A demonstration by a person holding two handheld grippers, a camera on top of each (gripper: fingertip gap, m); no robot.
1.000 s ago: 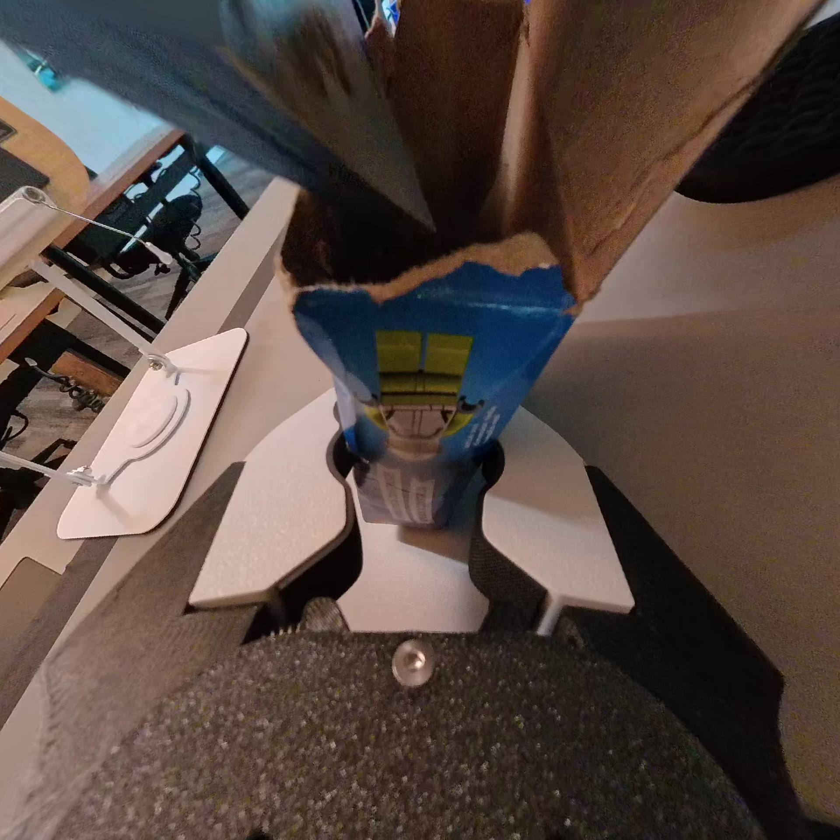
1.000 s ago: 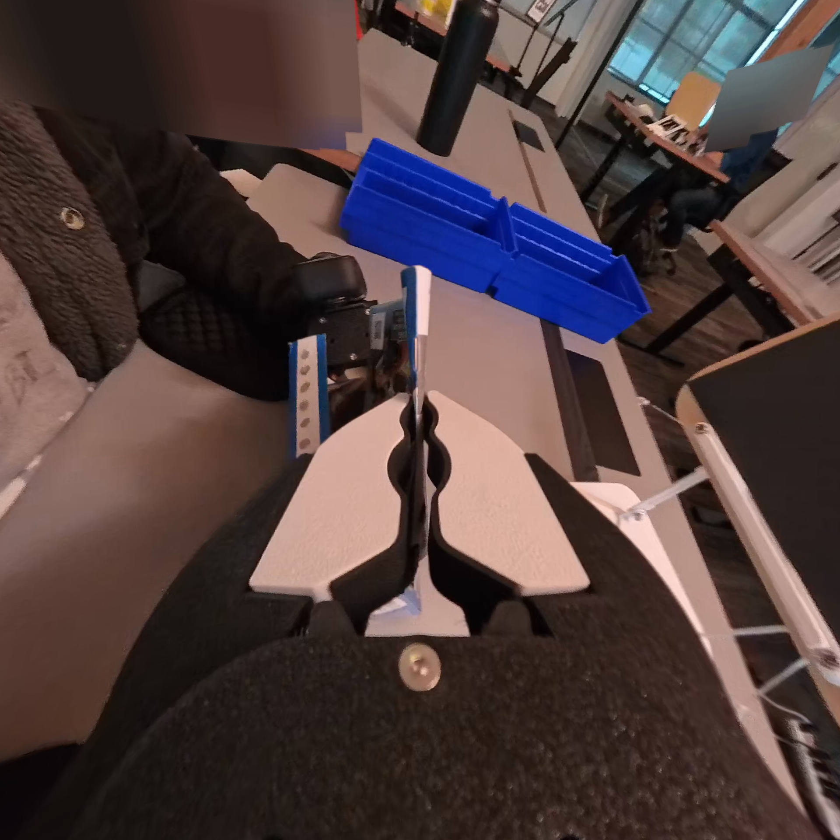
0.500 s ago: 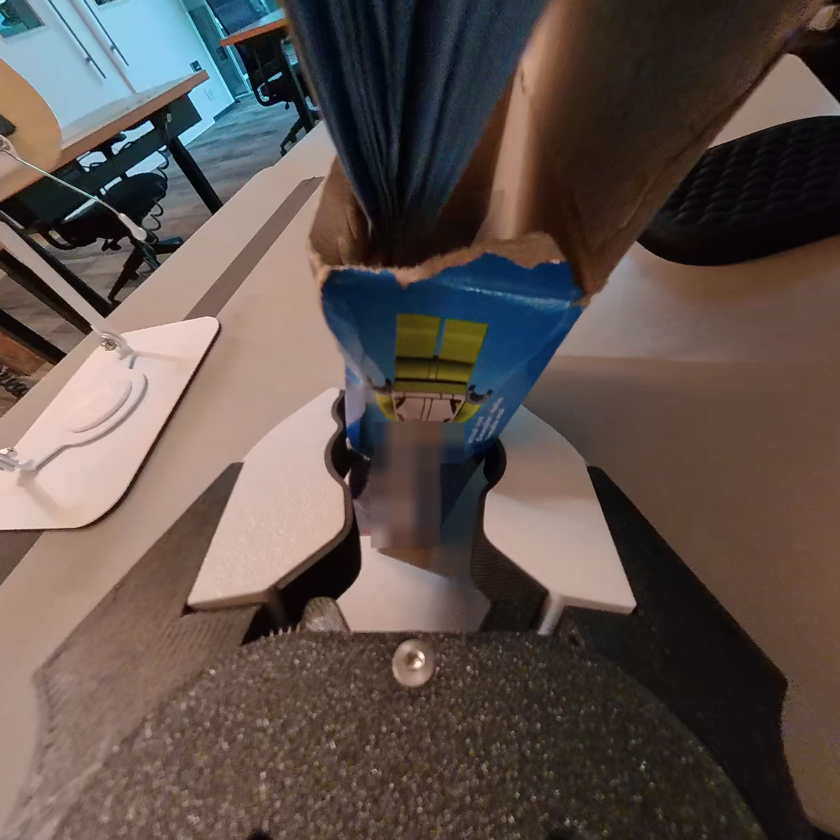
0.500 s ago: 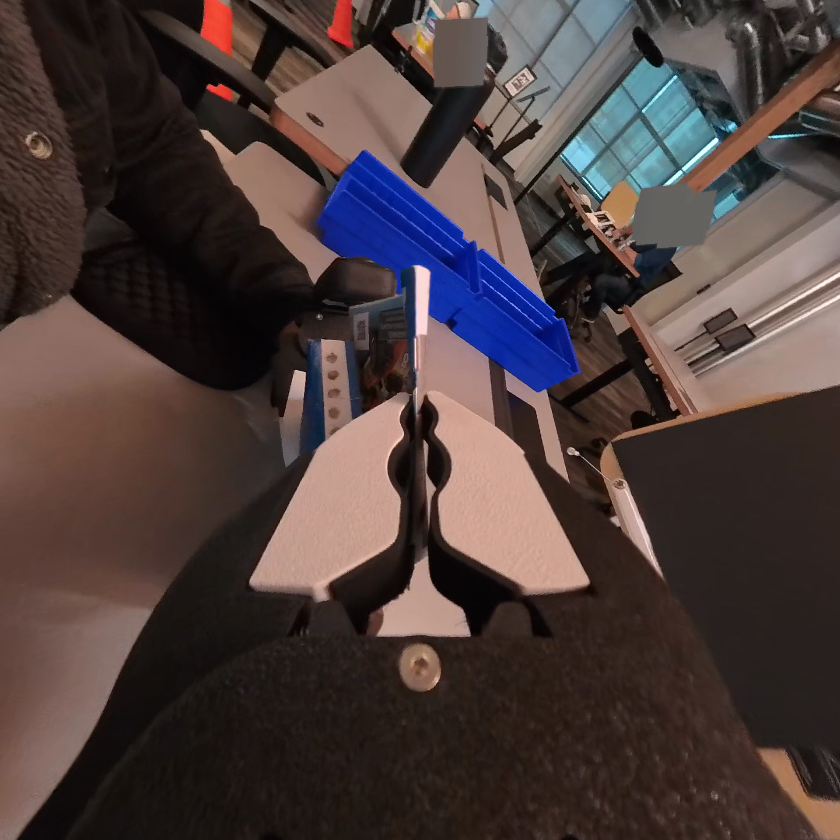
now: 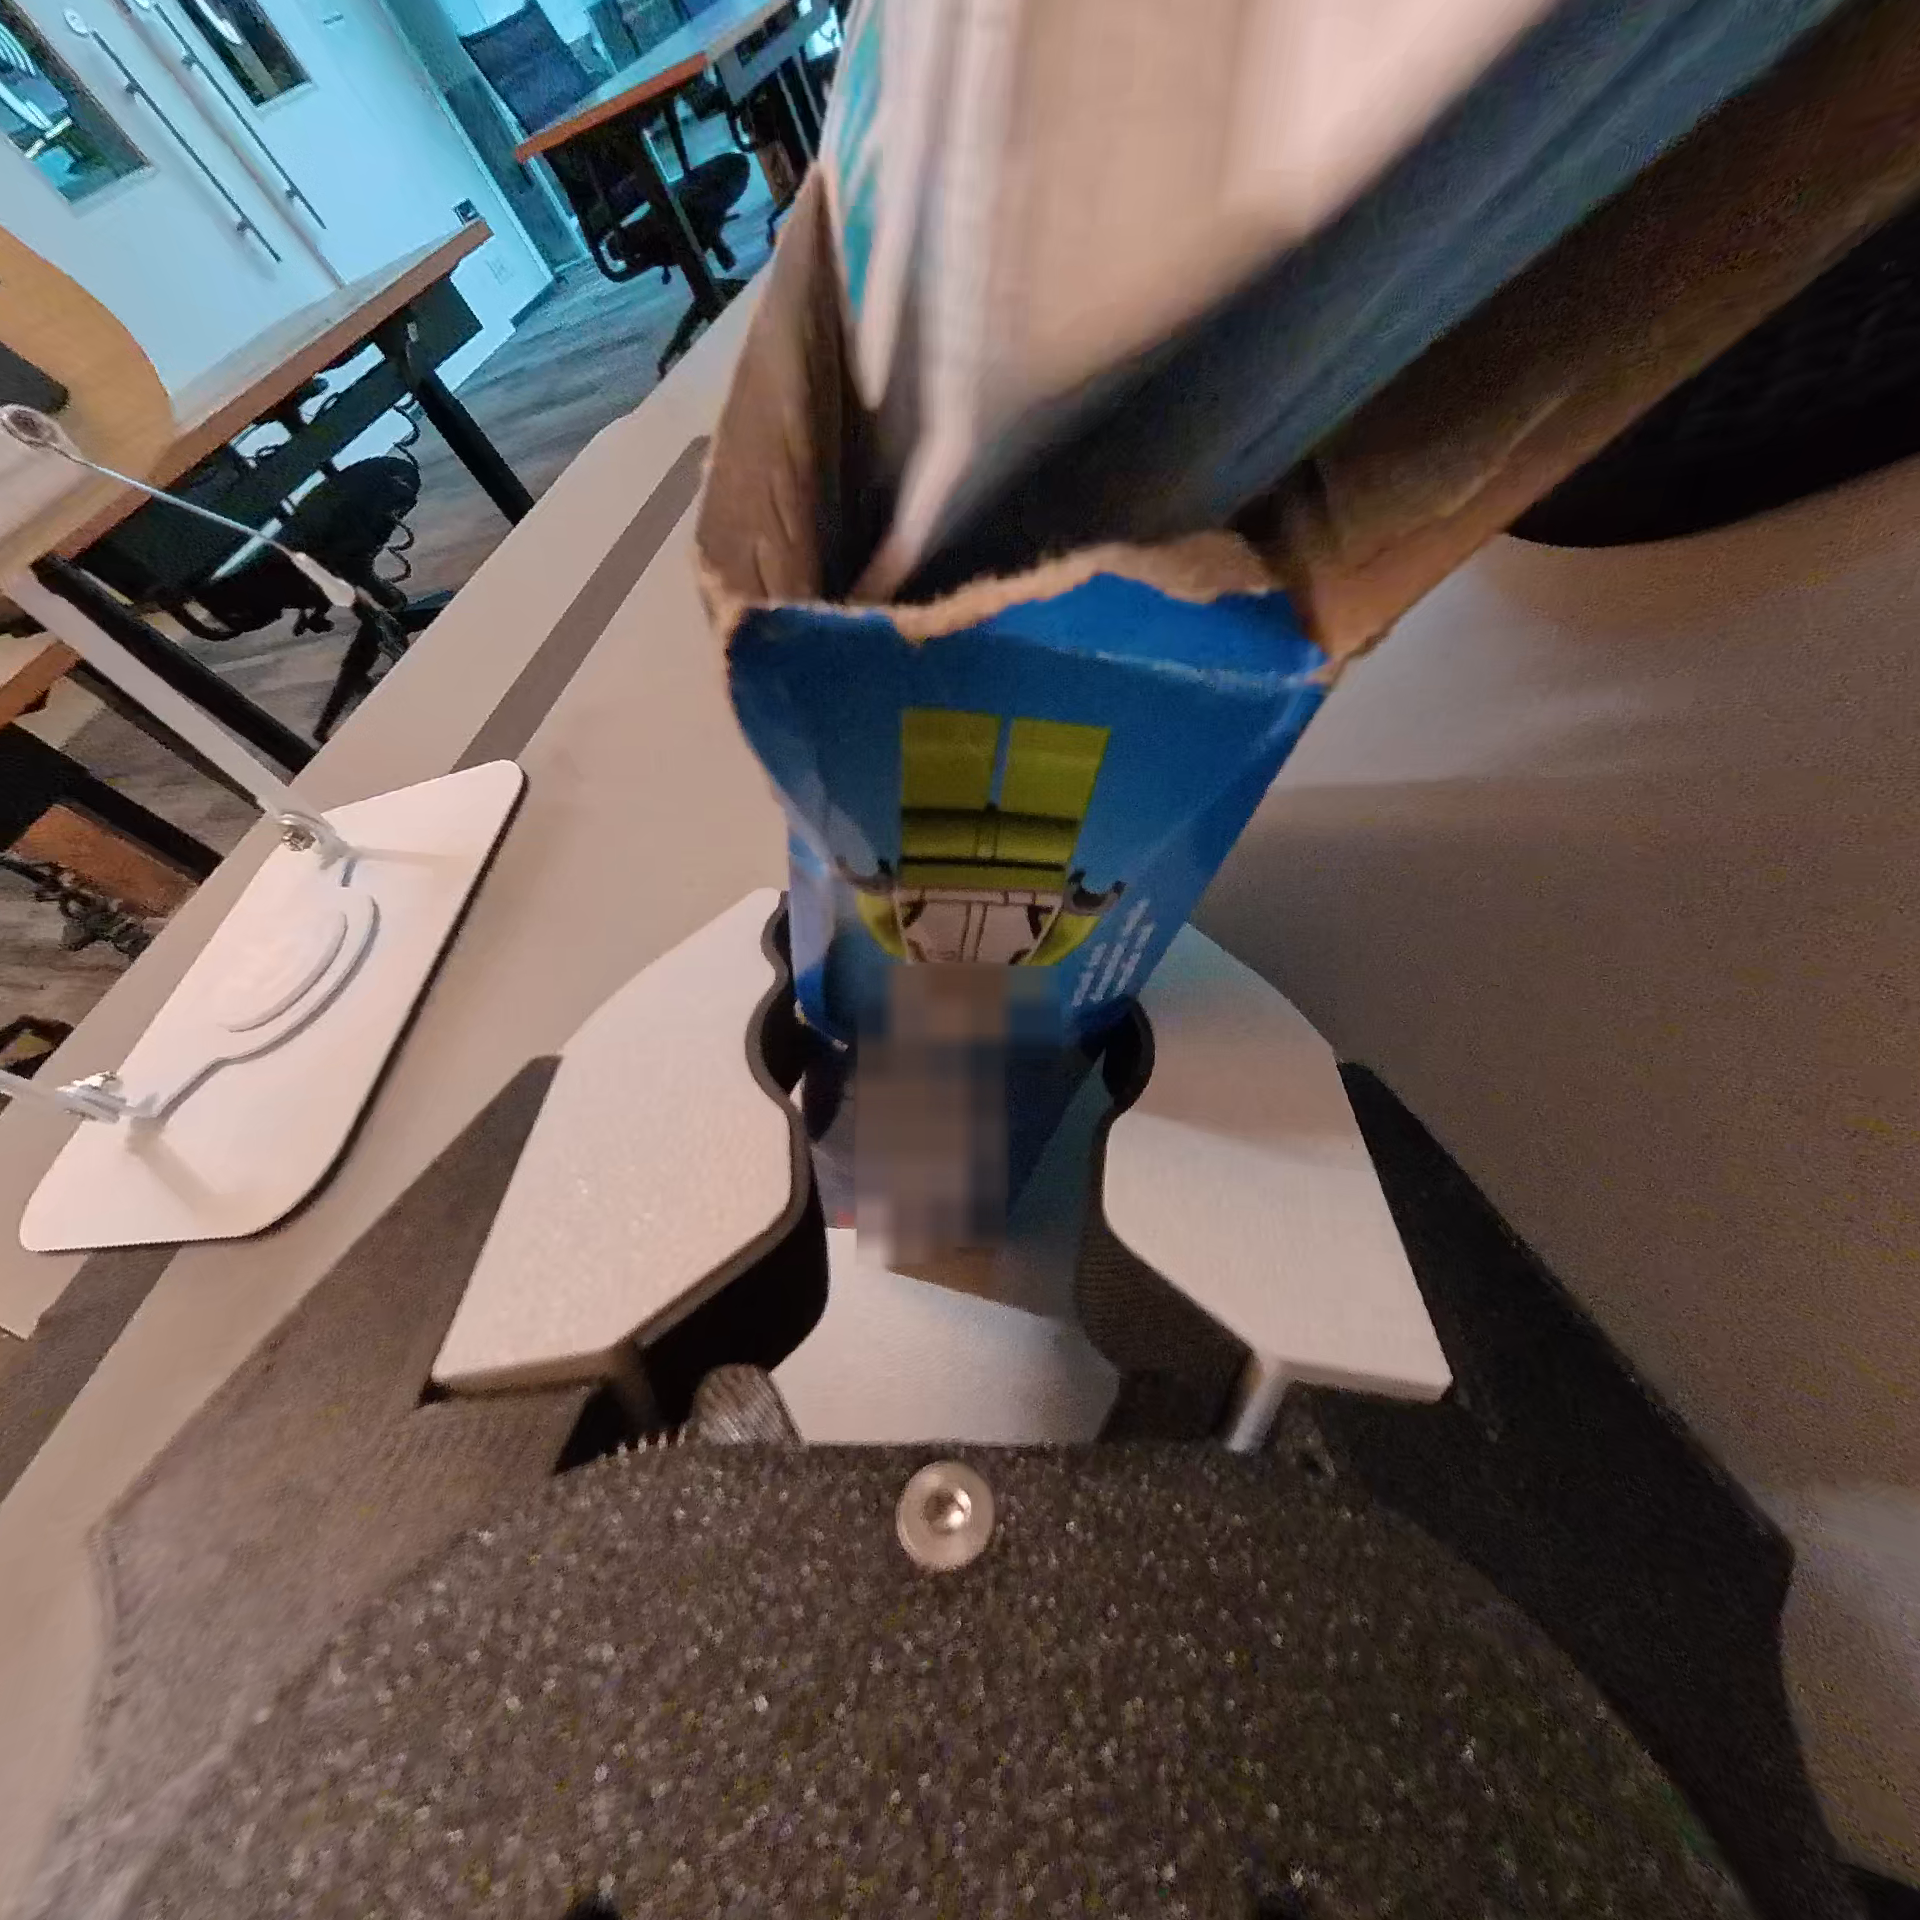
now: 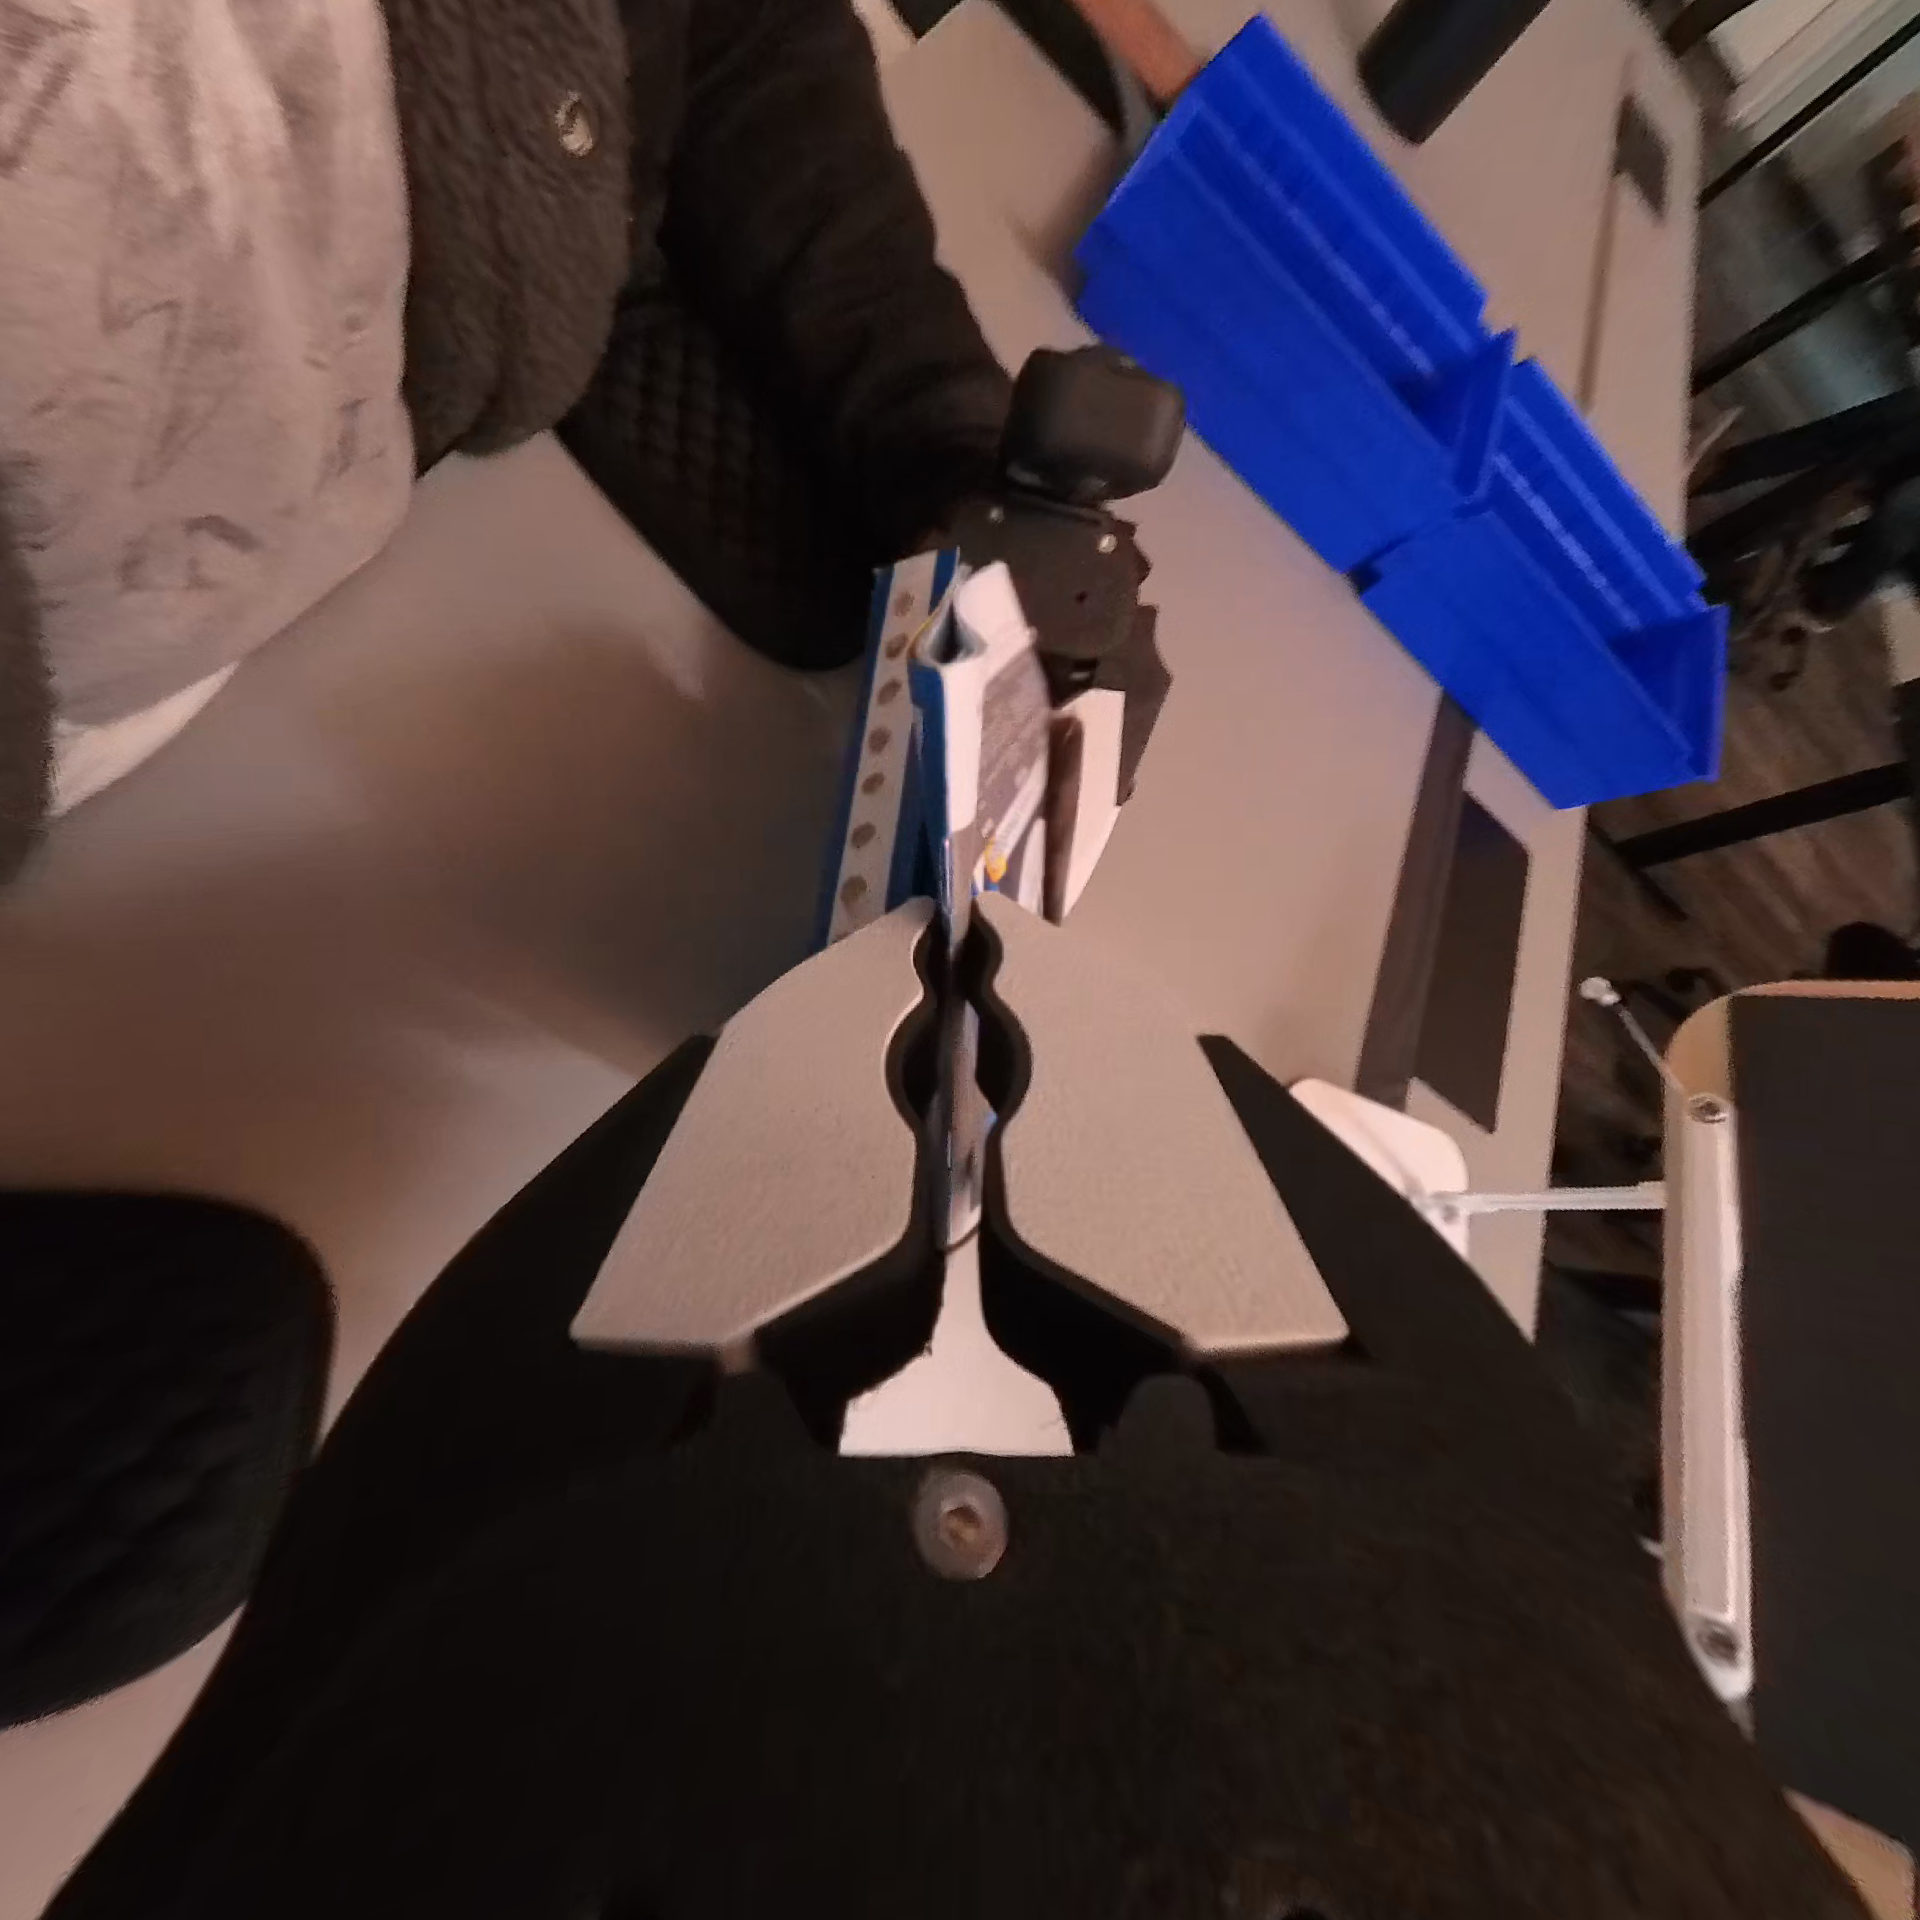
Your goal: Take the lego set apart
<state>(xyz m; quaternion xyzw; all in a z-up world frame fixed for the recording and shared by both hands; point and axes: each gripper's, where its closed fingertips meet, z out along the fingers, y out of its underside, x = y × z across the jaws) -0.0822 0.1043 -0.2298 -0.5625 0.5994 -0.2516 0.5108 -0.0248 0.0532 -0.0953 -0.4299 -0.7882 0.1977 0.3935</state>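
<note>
- The box (image 5: 1023,790) is printed cardboard, glossy blue outside, raw brown and fibrous at the torn rim.
- The left gripper (image 5: 961,1039) has matt, finely grained white plates on a rough, speckled black body.
- The table (image 5: 1558,935) is smooth and matt grey.
- The bins (image 6: 1382,416) are smooth blue plastic.
- The jacket (image 6: 727,208) is black, nubbly cloth.

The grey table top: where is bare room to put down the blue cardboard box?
Free: the grey table top between the dark sleeve and the blue cardboard box, and right of the box in the left view. Crowded: by the blue plastic bins and the white flat plate.
</note>
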